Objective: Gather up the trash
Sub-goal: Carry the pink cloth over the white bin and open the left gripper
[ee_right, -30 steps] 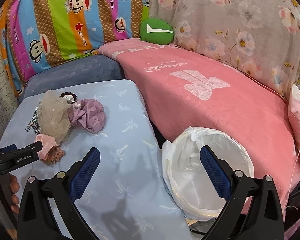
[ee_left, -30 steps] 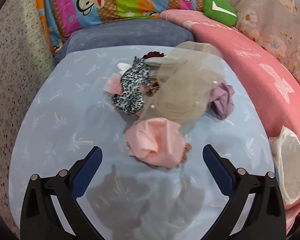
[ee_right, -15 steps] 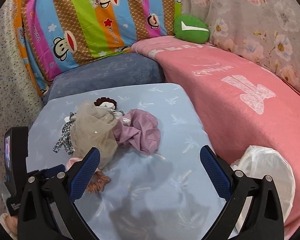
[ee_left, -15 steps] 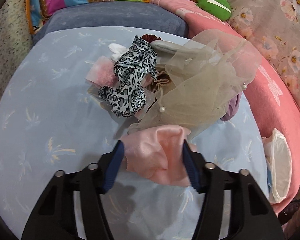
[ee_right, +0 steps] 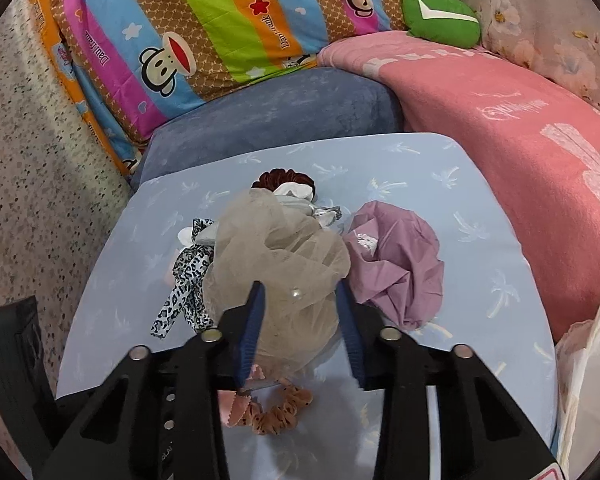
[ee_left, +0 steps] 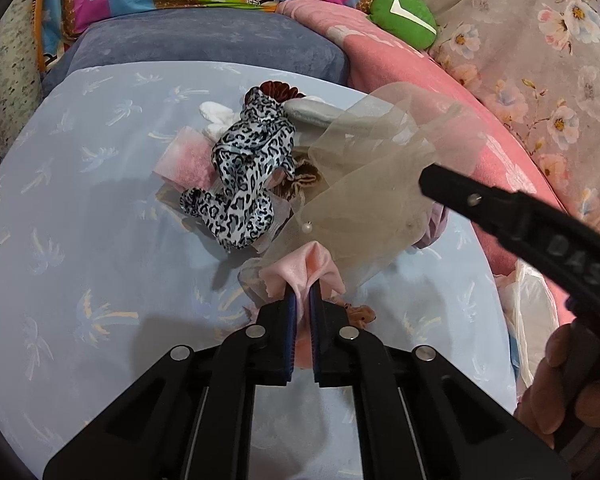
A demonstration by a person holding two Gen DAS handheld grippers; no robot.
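A heap of cloth scraps lies on the light blue table (ee_left: 80,240): a pink cloth (ee_left: 300,268), a leopard-print strip (ee_left: 244,176), beige tulle with pearls (ee_left: 380,184), and a purple cloth (ee_right: 396,264). My left gripper (ee_left: 303,300) is shut on a fold of the pink cloth. My right gripper (ee_right: 300,308) is half closed, its fingers on either side of the beige tulle (ee_right: 280,260), not pinching it. A brown scrunchie (ee_right: 278,412) lies under it. The right gripper's finger (ee_left: 500,208) crosses the left wrist view.
A white-lined trash bag (ee_right: 588,380) stands at the table's right edge, also in the left wrist view (ee_left: 532,308). A pink blanket (ee_right: 520,128), a blue cushion (ee_right: 280,112), a striped monkey-print pillow (ee_right: 220,20) and a green plush (ee_right: 440,20) surround the table.
My left gripper closed on the pink cloth. My right gripper swung left from the trash bag to the heap and narrowed around the beige tulle.
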